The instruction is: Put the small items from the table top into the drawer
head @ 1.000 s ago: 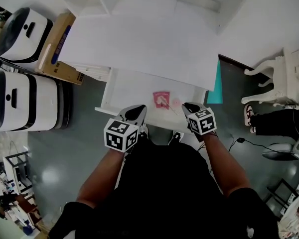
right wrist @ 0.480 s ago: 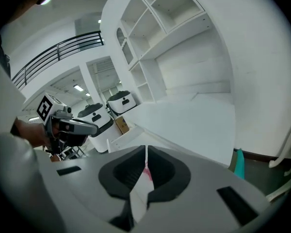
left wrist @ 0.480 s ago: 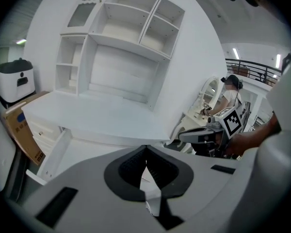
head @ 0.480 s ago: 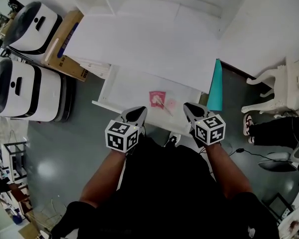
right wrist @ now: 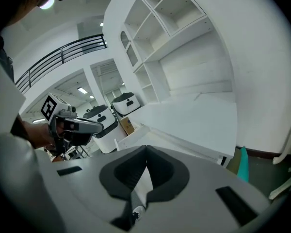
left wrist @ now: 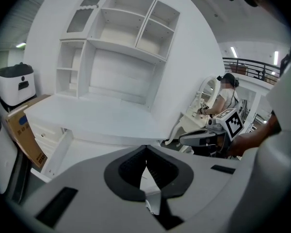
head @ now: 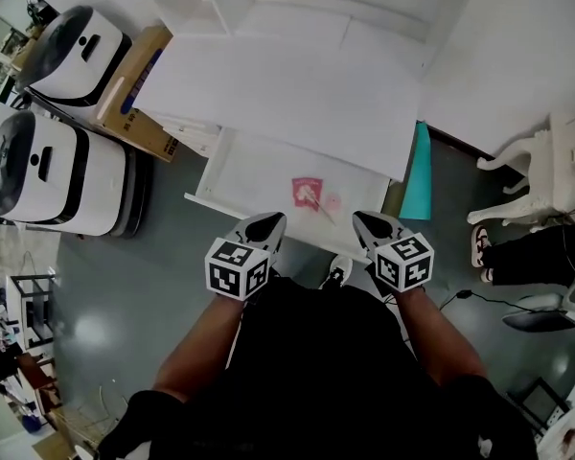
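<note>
White desk top (head: 287,94) over open white drawer (head: 249,175) with pink packet (head: 308,192), grey floor (head: 163,257), left gripper (head: 267,221) and right gripper (head: 367,221) closed, empty, still at drawer's front.

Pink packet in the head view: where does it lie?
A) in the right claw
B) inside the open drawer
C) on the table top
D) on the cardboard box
B: the pink packet lies on the bottom of the pulled-out drawer, in front of the table top.
</note>
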### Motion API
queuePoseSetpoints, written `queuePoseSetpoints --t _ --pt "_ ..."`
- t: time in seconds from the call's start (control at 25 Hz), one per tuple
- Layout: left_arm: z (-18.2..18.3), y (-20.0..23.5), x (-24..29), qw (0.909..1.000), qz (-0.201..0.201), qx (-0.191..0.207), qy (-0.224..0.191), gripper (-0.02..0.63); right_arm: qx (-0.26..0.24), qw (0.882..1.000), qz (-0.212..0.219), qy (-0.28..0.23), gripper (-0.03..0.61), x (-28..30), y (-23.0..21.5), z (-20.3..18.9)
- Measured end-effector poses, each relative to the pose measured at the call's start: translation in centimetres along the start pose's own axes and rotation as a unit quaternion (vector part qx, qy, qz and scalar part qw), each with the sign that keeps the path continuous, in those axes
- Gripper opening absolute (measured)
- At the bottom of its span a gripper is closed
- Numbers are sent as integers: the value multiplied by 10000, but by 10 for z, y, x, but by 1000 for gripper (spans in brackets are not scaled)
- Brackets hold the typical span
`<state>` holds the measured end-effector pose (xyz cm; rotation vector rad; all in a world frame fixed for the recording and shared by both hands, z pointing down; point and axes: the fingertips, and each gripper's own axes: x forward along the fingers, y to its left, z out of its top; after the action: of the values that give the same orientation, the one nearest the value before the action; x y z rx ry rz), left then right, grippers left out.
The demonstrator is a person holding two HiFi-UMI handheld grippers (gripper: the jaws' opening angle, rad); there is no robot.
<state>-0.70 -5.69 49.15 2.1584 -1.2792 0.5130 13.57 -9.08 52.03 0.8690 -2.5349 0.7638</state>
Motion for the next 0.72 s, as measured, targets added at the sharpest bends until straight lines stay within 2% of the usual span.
queuePoseSetpoints --t 0.28,0.44,0.56,0.72 --pt "1 1 -21 9986 -432 307 40 9 307 9985 -370 -274 29 -6 24 1" --pt "-5 8 -39 9967 -694 420 76 9 445 9954 -480 -695 29 -10 51 6" --pt "-13 11 -51 9947 -898 488 88 9 683 9928 -444 -873 29 -10 74 -1" --pt "-25 13 -67 9909 -1188 622 112 9 722 9913 -700 -845 28 -7 99 -20"
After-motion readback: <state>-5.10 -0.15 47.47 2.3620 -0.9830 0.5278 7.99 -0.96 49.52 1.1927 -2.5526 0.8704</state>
